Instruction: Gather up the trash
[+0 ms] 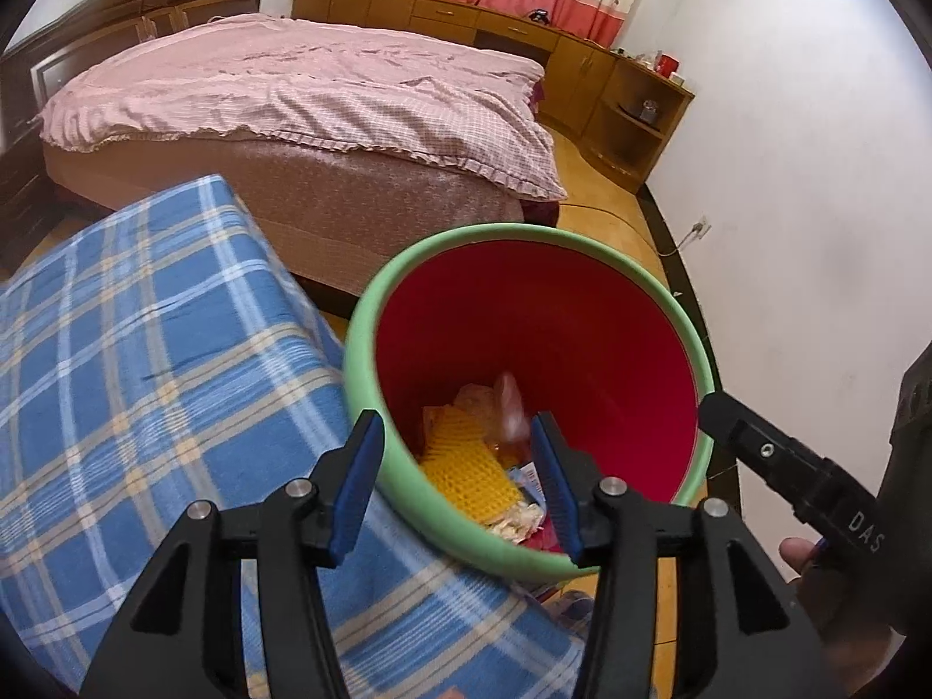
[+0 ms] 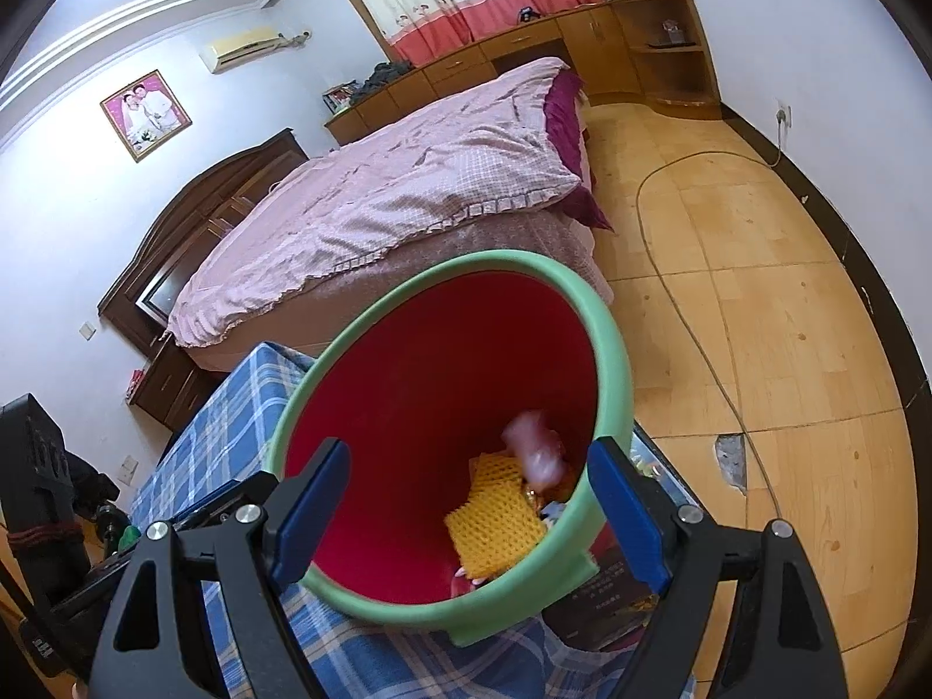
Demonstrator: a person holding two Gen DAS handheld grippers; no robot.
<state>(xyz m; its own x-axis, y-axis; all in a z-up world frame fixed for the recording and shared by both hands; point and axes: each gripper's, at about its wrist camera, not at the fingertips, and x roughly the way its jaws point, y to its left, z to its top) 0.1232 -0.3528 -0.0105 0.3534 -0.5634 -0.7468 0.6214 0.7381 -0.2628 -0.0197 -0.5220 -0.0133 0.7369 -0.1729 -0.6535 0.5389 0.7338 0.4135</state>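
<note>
2 tools (image 1: 457, 486) (image 2: 466, 515) open | over bin (image 1: 361, 343) | wrapper (image 2: 533, 454) inside

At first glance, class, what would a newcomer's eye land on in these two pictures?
The bin, green-rimmed and bright red inside, fills the foreground beside a blue plaid cloth. Yellow mesh and a blurred pink scrap show inside it. Behind stretches a bed under a pink cover.

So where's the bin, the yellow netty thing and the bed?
bin (image 1: 361, 343): left wrist view, on its green rim.
yellow netty thing (image 2: 495, 530): right wrist view, on the middle of the mesh.
bed (image 1: 303, 76): left wrist view, on the pink cover.
</note>
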